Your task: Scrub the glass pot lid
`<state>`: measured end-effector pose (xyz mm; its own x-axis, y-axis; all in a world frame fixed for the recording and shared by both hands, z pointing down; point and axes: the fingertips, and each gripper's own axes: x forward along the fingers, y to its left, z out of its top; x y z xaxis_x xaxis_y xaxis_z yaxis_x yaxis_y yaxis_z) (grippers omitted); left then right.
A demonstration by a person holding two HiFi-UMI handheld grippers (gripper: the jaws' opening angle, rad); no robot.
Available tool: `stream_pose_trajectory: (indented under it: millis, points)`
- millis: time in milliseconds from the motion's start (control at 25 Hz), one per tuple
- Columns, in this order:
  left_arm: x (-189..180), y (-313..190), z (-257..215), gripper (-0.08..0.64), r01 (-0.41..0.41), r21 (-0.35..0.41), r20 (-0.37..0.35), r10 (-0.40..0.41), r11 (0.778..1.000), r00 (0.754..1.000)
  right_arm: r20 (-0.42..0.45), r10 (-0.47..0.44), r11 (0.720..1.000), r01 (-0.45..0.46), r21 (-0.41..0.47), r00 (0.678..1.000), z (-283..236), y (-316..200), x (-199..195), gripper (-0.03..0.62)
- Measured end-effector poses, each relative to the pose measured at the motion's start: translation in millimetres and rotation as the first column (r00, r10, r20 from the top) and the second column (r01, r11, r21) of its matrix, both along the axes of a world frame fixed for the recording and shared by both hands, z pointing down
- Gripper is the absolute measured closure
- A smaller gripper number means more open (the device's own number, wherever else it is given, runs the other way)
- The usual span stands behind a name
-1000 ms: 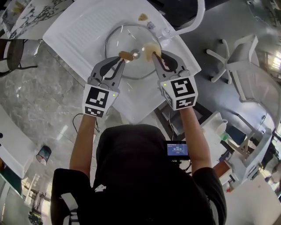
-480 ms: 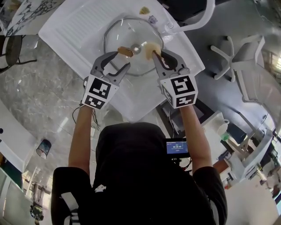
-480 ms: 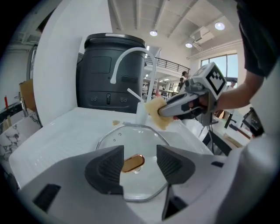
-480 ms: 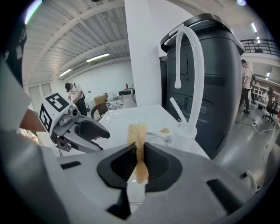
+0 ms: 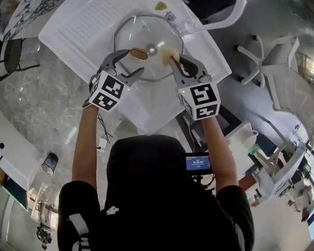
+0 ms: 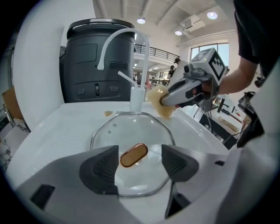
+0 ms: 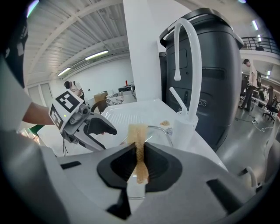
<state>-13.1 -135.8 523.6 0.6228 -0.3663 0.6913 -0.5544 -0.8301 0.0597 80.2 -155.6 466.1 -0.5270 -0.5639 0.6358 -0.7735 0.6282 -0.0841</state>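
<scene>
The glass pot lid (image 5: pixel 152 34) lies in the white sink (image 5: pixel 73 29), its copper oval handle (image 5: pixel 139 53) on top. My left gripper (image 5: pixel 128 62) stands open just short of that handle (image 6: pixel 134 155); its jaws have just been opening, and the handle shows in the gap between the pads (image 6: pixel 103 168) without touching them. My right gripper (image 5: pixel 174 60) is shut on a tan sponge (image 5: pixel 170 52) held over the lid's right side. In the right gripper view the sponge (image 7: pixel 139 144) stands pinched edge-on, with the left gripper (image 7: pixel 94 127) beyond it.
A white curved faucet (image 5: pixel 216 22) rises at the sink's far right corner (image 6: pixel 124 48). A dark grey bin (image 6: pixel 96 65) stands behind the sink. A small tan scrap (image 5: pixel 160 6) lies on the rim past the lid. White chairs (image 5: pixel 274 73) stand to the right.
The left gripper, shut at the lid handle a second ago, has opened wide and let go of it. Both grippers have sunk toward the sink; the right still grips the sponge.
</scene>
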Motion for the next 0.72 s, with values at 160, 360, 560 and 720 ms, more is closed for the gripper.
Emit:
stream_pose_trajectory:
  millis: [160, 360, 560, 720]
  points:
    - [5, -3, 14, 0.273, -0.061, 0.021, 0.069, 0.059, 0.998, 0.996, -0.007, 0.006, 1.000, -0.007, -0.008, 1.000, 7, 1, 3, 0.566]
    - [9, -8, 29, 0.268, -0.110, 0.046, 0.137, 0.103, 0.993, 0.985, -0.016, 0.016, 1.000, -0.017, -0.020, 1.000, 13, 3, 7, 0.566]
    - [13, -11, 43, 0.262, -0.166, 0.063, 0.210, 0.149, 0.984, 0.966, -0.018, 0.026, 0.999, -0.027, -0.033, 1.000, 18, 5, 14, 0.566]
    - [15, -11, 54, 0.261, -0.194, 0.062, 0.244, 0.173, 0.979, 0.954, -0.020, 0.032, 0.999, -0.032, -0.040, 0.999, 24, 6, 16, 0.566]
